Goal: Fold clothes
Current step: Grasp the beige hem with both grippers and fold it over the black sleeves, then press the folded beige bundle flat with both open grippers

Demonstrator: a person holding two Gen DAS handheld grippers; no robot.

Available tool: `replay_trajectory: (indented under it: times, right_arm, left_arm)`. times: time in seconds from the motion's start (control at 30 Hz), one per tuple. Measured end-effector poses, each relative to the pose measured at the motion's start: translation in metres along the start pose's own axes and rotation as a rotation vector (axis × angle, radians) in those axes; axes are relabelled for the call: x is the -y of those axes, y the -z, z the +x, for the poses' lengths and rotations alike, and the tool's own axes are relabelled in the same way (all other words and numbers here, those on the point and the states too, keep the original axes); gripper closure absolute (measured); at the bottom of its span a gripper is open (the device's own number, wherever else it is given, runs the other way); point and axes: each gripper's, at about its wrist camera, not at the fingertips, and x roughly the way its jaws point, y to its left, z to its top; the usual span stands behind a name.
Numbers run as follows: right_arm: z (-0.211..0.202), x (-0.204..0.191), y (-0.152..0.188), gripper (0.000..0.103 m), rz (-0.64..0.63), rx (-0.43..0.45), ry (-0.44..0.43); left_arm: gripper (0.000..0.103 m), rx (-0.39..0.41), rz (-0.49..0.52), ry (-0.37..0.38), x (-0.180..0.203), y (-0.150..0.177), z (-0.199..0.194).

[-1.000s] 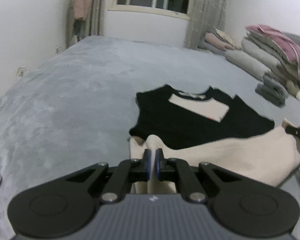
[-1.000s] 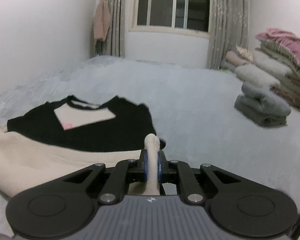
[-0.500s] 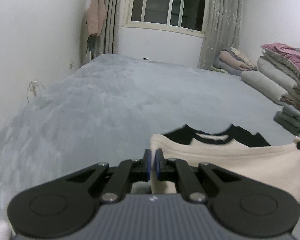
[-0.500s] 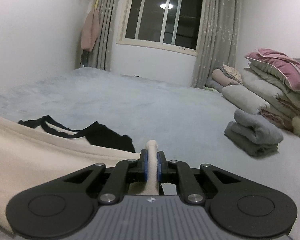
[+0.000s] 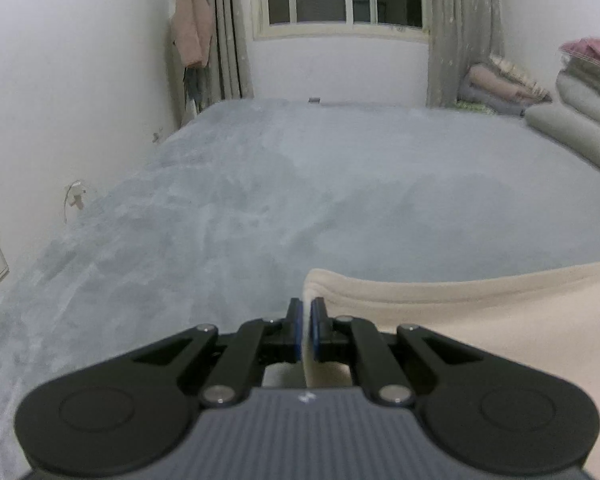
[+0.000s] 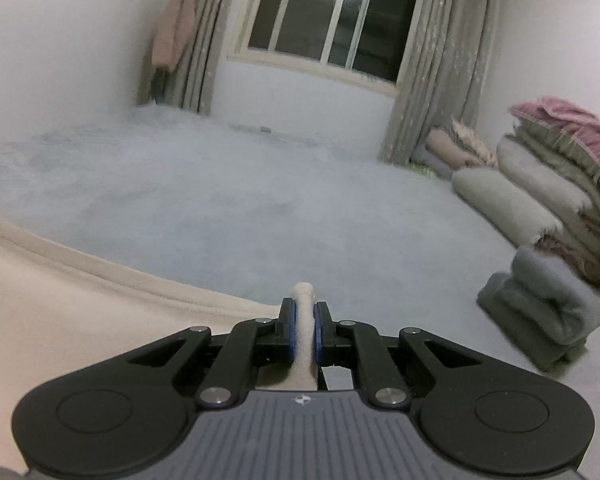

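A cream garment (image 5: pixel 480 320) stretches from my left gripper (image 5: pixel 306 312) off to the right, its folded hem edge raised above the grey carpet (image 5: pixel 300 184). My left gripper is shut on the garment's left corner. In the right wrist view the same cream garment (image 6: pixel 60 304) spreads to the left, and my right gripper (image 6: pixel 304 312) is shut on its right corner, a nub of cloth poking up between the blue pads. The black part of the garment is hidden under the cream fold.
A folded grey garment (image 6: pixel 540 316) lies on the carpet at the right. Stacked bedding and pillows (image 6: pixel 548 184) line the right wall. A window with curtains (image 6: pixel 332 20) is at the far wall, and a pink garment (image 5: pixel 190 28) hangs at the left.
Both grippers have carried the cream hem forward over the black upper part of the garment, which no longer shows. The views have tilted up toward the window.
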Motion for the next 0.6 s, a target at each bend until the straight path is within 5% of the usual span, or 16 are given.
replay_trajectory:
  times: [0.17,0.3,0.4,0.6]
  right_arm:
    - [0.032,-0.005,0.006,0.094,-0.025,-0.127,-0.018]
    - [-0.005,0.019,0.000,0.090,0.104,-0.068,0.026]
    - [-0.032,0.038,-0.005,0.060,0.200,-0.024,0.058]
    - [-0.101,0.040,0.015,0.057,0.283,-0.054,-0.089]
  left_arm:
    - [0.099,-0.032,0.042,-0.033,0.005,0.013,0.012]
    - [0.091,-0.047,0.049,-0.063,0.003,0.018,0.013]
    - [0.091,-0.015,-0.016,-0.057,-0.013,0.012,-0.023]
    - [0.073,0.064,-0.061,0.033,-0.025,0.026,-0.112]
